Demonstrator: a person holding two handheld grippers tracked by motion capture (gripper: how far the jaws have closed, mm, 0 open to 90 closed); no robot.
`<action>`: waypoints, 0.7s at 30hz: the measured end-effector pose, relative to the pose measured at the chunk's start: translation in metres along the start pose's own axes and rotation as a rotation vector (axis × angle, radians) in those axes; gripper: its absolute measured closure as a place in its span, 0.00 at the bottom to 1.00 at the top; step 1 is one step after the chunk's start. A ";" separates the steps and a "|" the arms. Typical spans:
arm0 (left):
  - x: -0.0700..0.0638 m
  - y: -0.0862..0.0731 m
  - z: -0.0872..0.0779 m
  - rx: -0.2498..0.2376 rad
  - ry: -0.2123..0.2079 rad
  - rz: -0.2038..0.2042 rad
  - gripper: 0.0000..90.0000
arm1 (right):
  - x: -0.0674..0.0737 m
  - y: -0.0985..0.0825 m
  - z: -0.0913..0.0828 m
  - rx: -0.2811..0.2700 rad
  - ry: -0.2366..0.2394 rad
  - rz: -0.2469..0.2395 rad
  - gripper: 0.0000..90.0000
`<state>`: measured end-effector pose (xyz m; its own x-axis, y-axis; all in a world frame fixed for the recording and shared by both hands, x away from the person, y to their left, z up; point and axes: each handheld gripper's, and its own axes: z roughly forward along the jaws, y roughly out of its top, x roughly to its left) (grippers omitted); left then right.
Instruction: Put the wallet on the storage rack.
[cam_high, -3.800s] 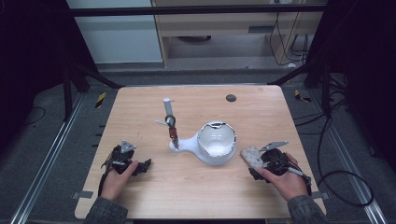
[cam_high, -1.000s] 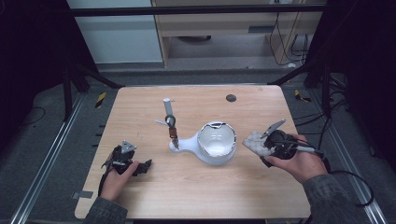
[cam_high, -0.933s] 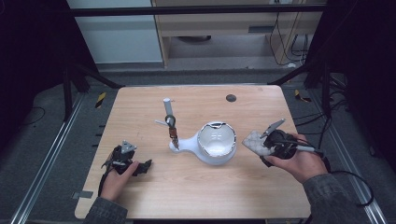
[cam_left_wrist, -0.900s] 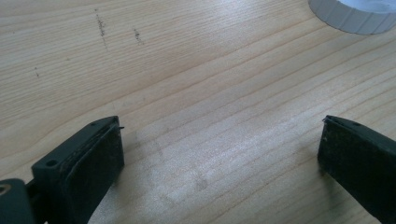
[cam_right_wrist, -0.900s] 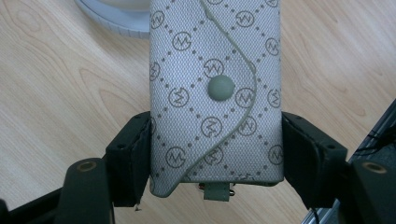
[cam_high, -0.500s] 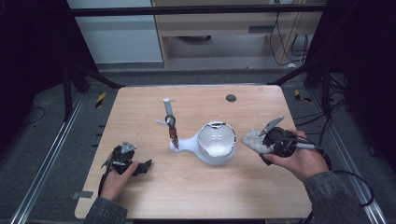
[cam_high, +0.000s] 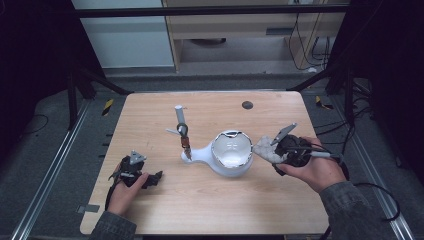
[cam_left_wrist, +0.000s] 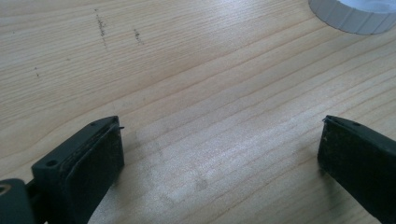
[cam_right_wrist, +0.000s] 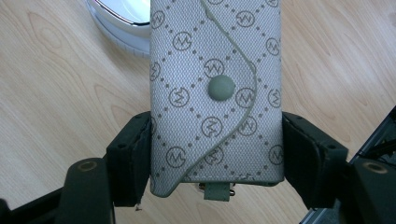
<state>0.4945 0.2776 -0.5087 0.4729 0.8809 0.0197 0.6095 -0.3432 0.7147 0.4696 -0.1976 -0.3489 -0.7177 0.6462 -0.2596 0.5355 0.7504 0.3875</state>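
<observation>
Grey patterned fabric fills the right gripper's (cam_right_wrist: 217, 186) jaws: a small snap-button pouch (cam_right_wrist: 215, 93), clenched by its sides and held above the table (cam_high: 150, 125), just right of the white bowl-shaped holder (cam_high: 231, 154). The left gripper (cam_left_wrist: 219, 154) rests released on the wood near the front left. The carrying step looks to be in hand; next, the pouch likely needs lowering into the holder's opening before release.

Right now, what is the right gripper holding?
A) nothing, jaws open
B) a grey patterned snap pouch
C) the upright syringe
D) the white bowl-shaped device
B: in the right gripper view, the right gripper has both jaws pressed against the sides of the grey patterned pouch.
</observation>
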 end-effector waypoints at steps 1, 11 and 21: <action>0.000 0.000 0.000 0.000 0.000 0.000 0.00 | 0.001 0.001 0.000 0.000 0.001 0.000 0.35; 0.000 0.000 0.000 0.000 0.000 0.000 0.00 | 0.006 0.011 -0.001 -0.007 -0.003 -0.029 0.35; 0.000 0.000 0.000 0.001 0.000 0.001 0.00 | 0.012 0.017 0.001 -0.007 -0.001 -0.051 0.35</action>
<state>0.4945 0.2776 -0.5086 0.4734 0.8806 0.0204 0.6096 -0.3442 0.7141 0.4705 -0.1766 -0.3463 -0.7437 0.6072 -0.2797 0.4950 0.7814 0.3800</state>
